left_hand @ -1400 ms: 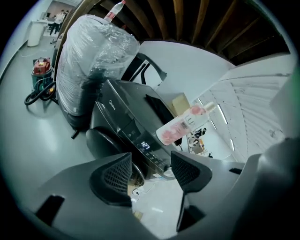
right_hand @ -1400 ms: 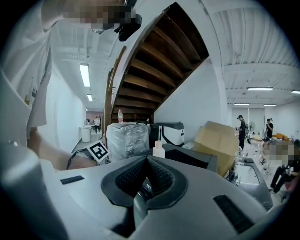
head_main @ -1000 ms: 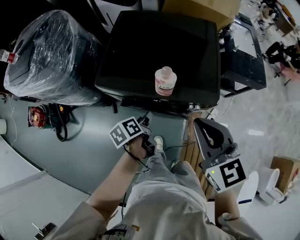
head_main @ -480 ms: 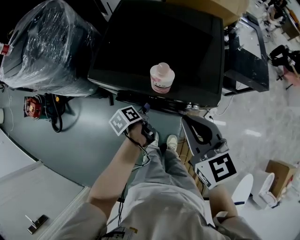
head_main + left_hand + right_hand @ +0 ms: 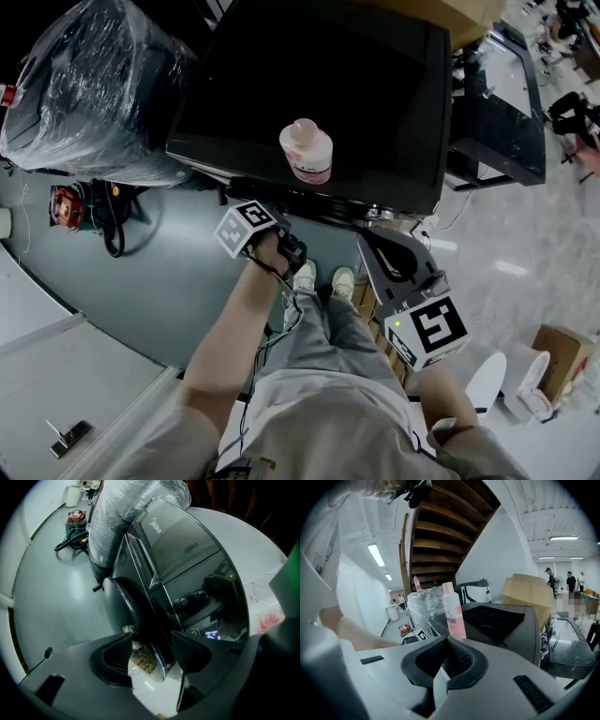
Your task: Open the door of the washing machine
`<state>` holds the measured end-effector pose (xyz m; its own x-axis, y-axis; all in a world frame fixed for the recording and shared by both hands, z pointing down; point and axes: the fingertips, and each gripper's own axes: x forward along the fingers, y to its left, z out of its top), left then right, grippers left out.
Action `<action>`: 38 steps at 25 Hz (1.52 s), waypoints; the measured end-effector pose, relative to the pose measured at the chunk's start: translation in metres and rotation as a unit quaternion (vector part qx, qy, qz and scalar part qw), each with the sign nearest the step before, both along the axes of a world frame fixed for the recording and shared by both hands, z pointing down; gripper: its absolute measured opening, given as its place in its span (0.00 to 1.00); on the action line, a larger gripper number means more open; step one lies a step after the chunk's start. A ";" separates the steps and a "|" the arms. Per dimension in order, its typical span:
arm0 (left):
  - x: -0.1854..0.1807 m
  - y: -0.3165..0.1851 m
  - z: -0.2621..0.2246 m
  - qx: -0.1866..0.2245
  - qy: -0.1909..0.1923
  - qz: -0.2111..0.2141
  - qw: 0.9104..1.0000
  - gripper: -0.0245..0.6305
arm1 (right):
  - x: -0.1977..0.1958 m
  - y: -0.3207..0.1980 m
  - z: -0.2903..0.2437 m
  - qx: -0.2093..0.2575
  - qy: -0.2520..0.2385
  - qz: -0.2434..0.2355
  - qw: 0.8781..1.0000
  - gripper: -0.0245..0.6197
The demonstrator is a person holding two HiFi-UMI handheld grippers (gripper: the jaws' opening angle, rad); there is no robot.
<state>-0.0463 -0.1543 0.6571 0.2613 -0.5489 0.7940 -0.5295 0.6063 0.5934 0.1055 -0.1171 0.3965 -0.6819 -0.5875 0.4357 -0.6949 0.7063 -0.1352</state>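
door seems partly open; left gripper jaws apart, straddling its rim; right gripper jaws closed, empty; wider swing remains.

Glossy, smooth door on the washing machine; crinkly, shiny plastic wrap.

Tight on the left, open in front
A bulky clear-plastic-wrapped appliance crowds the dark glossy washing machine on its left; the grey floor before its round door lies free.
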 end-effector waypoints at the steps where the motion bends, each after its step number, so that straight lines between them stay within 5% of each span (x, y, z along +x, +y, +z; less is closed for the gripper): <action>1: 0.001 -0.001 0.002 -0.003 -0.002 0.000 1.000 0.44 | 0.001 0.000 0.002 -0.003 0.000 -0.001 1.000 0.07; 8: 0.007 0.003 0.030 -0.038 -0.013 0.004 0.999 0.44 | -0.001 -0.006 0.010 -0.010 0.001 -0.007 1.000 0.07; 16: 0.007 0.003 0.038 -0.030 0.011 0.000 0.999 0.46 | -0.015 -0.002 0.013 -0.009 0.001 -0.021 1.000 0.07; 21: 0.008 0.000 0.036 -0.018 -0.012 0.034 0.999 0.43 | -0.015 0.004 0.021 -0.017 0.002 -0.019 1.000 0.08; 38: -0.009 0.059 0.033 0.009 0.000 0.125 0.992 0.34 | -0.029 0.030 0.033 -0.033 0.012 -0.053 0.998 0.08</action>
